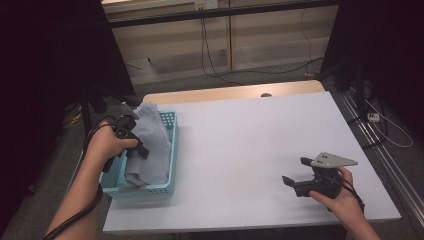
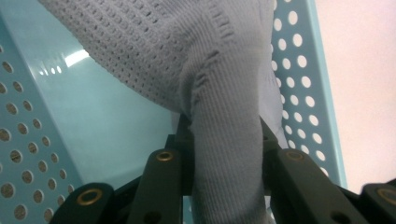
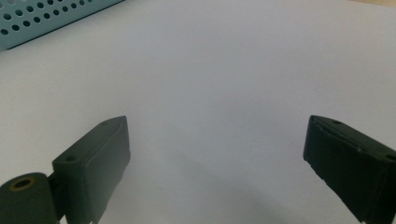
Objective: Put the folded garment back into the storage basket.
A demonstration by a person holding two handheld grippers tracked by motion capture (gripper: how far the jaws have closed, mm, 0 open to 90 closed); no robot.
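A fold of grey knitted cloth (image 2: 224, 140) is pinched between the narrowed jaws of the left gripper (image 1: 134, 145), inside the perforated turquoise basket (image 1: 170, 150) at the table's left edge; the rest of the cloth is draped over the basket's far end; the right gripper (image 1: 296, 176) is held wide open, nothing gripped, above the bare white table (image 1: 250, 135).

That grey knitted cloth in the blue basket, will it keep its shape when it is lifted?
Probably not. The knitted cloth already bunches into a fold between the left gripper jaws and slumps over the basket rim, so it looks floppy. Its open weave suggests it is light and unlikely to slip.
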